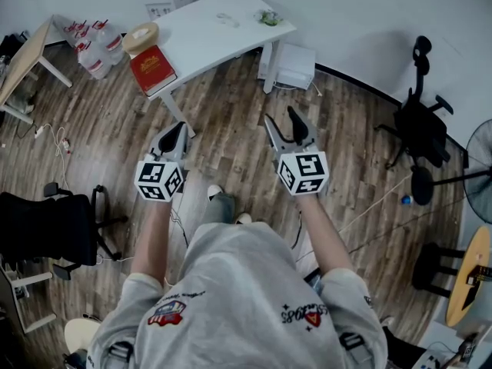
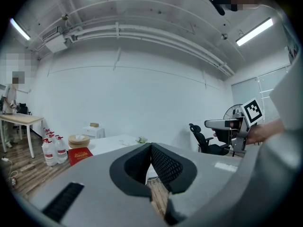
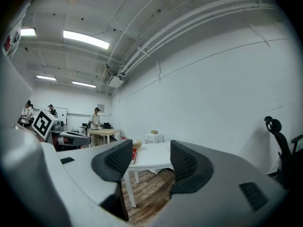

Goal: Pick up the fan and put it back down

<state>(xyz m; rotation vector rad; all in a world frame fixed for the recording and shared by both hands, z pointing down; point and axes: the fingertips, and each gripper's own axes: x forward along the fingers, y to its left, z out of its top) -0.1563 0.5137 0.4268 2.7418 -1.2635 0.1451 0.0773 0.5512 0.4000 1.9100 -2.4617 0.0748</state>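
The fan point(image 1: 480, 167), a black pedestal fan with a round wire cage, stands at the far right edge of the head view, well away from both grippers. In the left gripper view part of the fan's cage point(image 2: 232, 111) shows behind my right gripper point(image 2: 211, 124). My left gripper point(image 1: 179, 129) point(image 2: 150, 148) hangs over the wooden floor with its jaws shut together and nothing in them. My right gripper point(image 1: 284, 120) point(image 3: 150, 162) is held beside it, open, with an empty gap between the pads. Both point towards the white table point(image 1: 223, 29).
A red book point(image 1: 153, 68) and a roll of tape point(image 1: 140, 36) lie on the table's left end, with water bottles point(image 1: 91, 46) on the floor beyond. A black office chair point(image 1: 419, 125) stands near the fan and another chair point(image 1: 46, 229) at the left. People stand at a far desk point(image 3: 102, 132).
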